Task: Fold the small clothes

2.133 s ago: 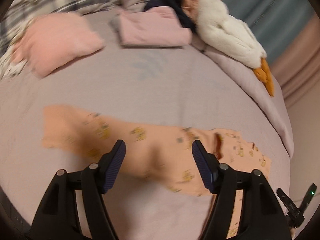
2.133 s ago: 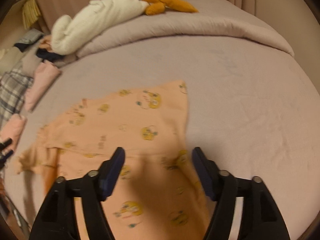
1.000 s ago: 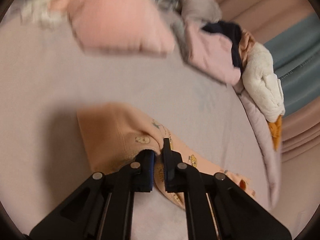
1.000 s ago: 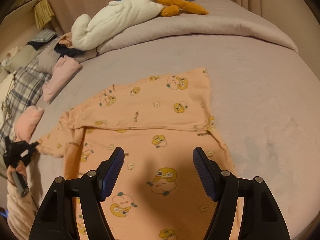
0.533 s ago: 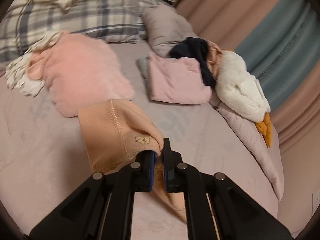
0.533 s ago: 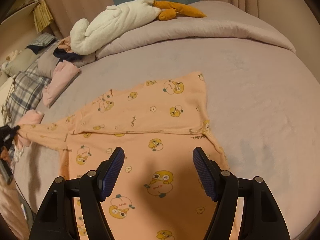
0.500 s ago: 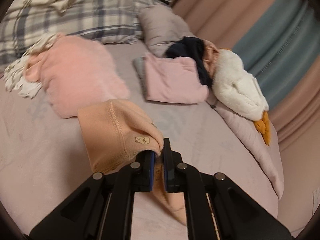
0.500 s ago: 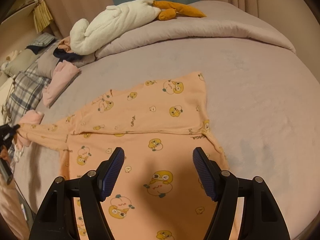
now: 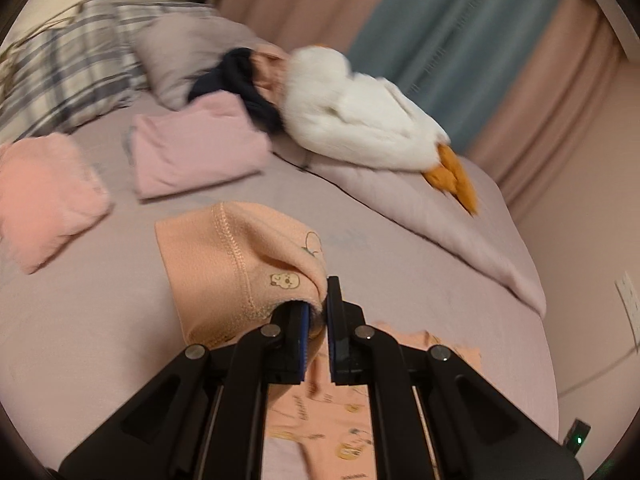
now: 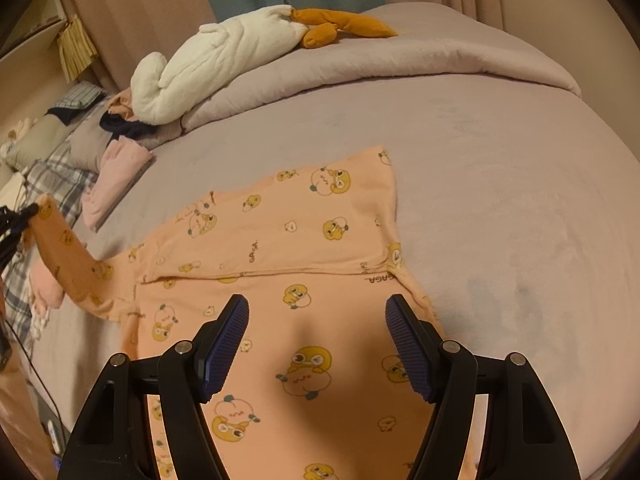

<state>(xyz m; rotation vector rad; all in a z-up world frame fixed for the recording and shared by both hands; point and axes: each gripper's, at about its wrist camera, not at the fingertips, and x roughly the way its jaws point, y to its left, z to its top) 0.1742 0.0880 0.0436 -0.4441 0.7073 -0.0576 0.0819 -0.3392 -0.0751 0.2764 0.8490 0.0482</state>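
An orange baby shirt [image 10: 304, 248] with yellow duck prints lies spread on the mauve bed, one sleeve folded across its body. My left gripper [image 9: 318, 304] is shut on the cuff of the other sleeve [image 9: 240, 264] and holds it lifted above the bed. In the right wrist view that lifted sleeve [image 10: 68, 256] rises toward the left gripper [image 10: 12, 224] at the far left edge. My right gripper [image 10: 318, 320] is open and empty, hovering over the shirt's lower body.
A white plush goose [image 10: 216, 68] with orange feet lies on a rolled mauve duvet [image 10: 400, 60] at the back. A folded pink garment [image 9: 192, 148], a fluffy pink one [image 9: 44, 196], dark clothes [image 9: 240, 80] and plaid pillows [image 9: 60, 80] sit at the bed's head.
My left gripper closed on the sleeve cuff and has lifted it up off the bed, swinging toward the shirt's body. My right gripper has stayed open over the shirt.
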